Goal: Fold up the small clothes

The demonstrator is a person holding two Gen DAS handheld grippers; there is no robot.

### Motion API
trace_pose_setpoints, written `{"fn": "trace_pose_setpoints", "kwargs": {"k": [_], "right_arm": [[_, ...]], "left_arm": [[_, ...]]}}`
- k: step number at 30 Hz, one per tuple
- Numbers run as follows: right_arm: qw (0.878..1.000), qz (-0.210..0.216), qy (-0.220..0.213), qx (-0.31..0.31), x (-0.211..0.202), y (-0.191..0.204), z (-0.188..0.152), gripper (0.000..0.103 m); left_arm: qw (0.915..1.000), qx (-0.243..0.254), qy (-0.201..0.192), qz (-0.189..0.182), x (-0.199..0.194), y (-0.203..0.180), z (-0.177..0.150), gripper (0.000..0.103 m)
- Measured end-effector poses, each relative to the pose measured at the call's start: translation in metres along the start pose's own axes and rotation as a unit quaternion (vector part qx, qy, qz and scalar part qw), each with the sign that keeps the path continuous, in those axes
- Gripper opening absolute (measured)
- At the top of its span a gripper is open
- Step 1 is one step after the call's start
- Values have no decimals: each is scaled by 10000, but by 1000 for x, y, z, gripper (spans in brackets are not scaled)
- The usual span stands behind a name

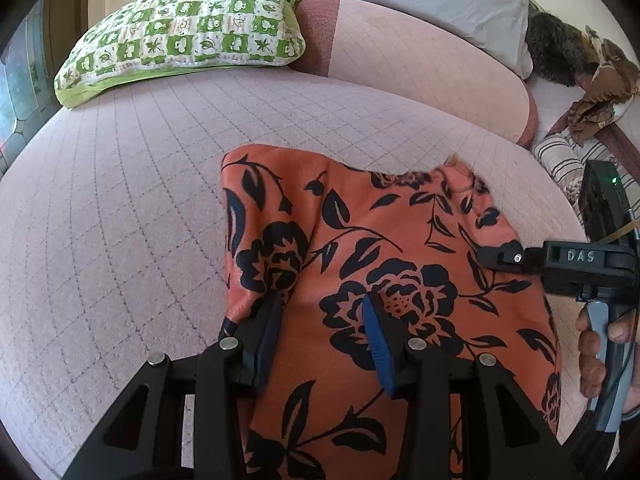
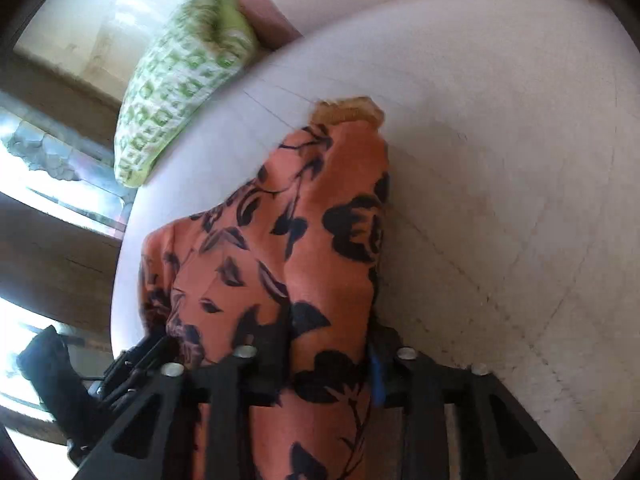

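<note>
An orange garment with a black flower print (image 1: 384, 264) lies partly spread on the pink quilted bed (image 1: 120, 208). My left gripper (image 1: 324, 312) stands open over its near left part, the cloth running between and over the blue pads (image 1: 376, 340). The other gripper (image 1: 500, 258) reaches in from the right onto the garment's right edge. In the right wrist view the garment (image 2: 320, 248) is bunched and draped over my right gripper (image 2: 328, 356), whose fingers sit close against the cloth; the view is blurred and I cannot tell if they pinch it.
A green and white checked pillow (image 1: 188, 28) lies at the far left of the bed, also in the right wrist view (image 2: 180, 96). A pink bolster (image 1: 420, 68), a grey pillow (image 1: 452, 4), and dark and brown cloths (image 1: 592, 80) sit at the back right.
</note>
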State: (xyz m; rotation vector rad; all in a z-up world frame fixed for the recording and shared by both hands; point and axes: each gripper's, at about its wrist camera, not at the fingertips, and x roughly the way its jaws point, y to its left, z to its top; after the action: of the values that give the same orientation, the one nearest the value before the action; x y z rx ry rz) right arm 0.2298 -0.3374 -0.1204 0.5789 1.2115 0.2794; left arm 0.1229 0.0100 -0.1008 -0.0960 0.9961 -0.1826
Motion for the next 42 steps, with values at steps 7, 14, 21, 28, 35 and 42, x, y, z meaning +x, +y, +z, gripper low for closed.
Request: {"fn": "trace_pose_setpoints", "kwargs": {"k": [7,14,21,28,35,42], "right_arm": [[9905,-287,-1102,-768,-74,46,-22,73],[9859,303,-552,-1548,-51,84,-67,77],[9904,343,-257,-1318,-31,61,-71,77],[9913,513,-205,-1196,-29,56,-71,78],[9915,722,-160,-1071,-27,54,-68,78],[9903,766,-93,-1158,-27,52,-66,78]], "left_arm": [[9919,-898,-422,-799,-64,48,-13,44],[9690,-1841,481,-1578,-53,79,-79,17],[9638,-1929,614,-1736,-56,82,-75,15],[9787,-1256,-82,-1624,-53,77,13,56],[9439,-2397,863,-2102,43,120,13,19],[9708,-1715,276,-1655,3,89,30,25]]}}
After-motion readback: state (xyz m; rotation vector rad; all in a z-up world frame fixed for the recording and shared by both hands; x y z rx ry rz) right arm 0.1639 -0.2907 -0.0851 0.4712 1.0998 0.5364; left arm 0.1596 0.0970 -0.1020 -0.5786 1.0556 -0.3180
